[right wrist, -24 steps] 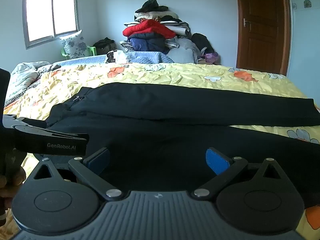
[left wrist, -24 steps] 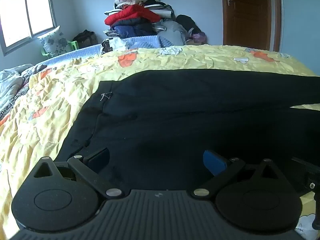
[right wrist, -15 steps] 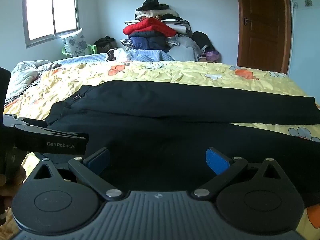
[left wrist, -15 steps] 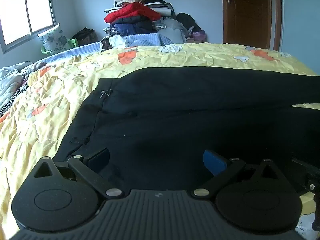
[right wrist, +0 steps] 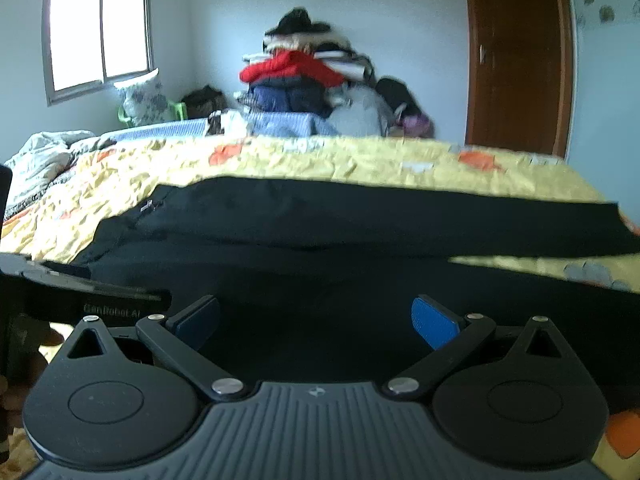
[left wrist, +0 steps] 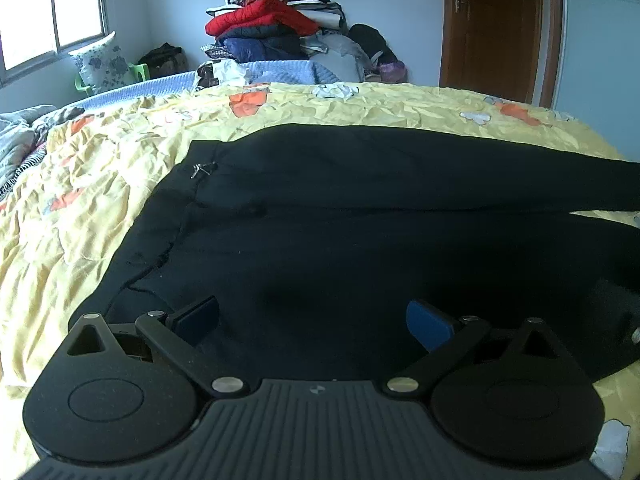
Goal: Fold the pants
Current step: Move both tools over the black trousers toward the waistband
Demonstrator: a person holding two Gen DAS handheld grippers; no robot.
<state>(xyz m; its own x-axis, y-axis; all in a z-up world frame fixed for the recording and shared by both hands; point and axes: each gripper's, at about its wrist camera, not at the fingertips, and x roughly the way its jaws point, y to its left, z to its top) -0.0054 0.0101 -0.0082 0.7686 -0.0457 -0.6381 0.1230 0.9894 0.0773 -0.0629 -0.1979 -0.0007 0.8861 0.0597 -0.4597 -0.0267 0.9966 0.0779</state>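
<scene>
Right view blurred throughout: clothes pile (right wrist: 308, 80) smeared, zip (right wrist: 147, 206) on pants (right wrist: 360, 216) unreadable. Pant legs cut off at right edge in both views (left wrist: 600, 192). Near hem of pants hidden behind left gripper (left wrist: 312, 316) and right gripper (right wrist: 316, 318). Hand (right wrist: 12, 392) mostly cut off at left edge. Window (left wrist: 48, 8) cropped at corner.

Home bedroom. Big bed with a crumpled yellow flowered quilt (left wrist: 120, 184) fills most of both views. Heap of folded jackets and bedding (left wrist: 276, 28) stacked against the far wall, beyond the quilt's far edge. Window (right wrist: 98, 38) at left, floral pillow (left wrist: 102, 64) on a green plastic chair below it. Brown wooden door (left wrist: 496, 28) at right, flower stickers on the wall beside it.
</scene>
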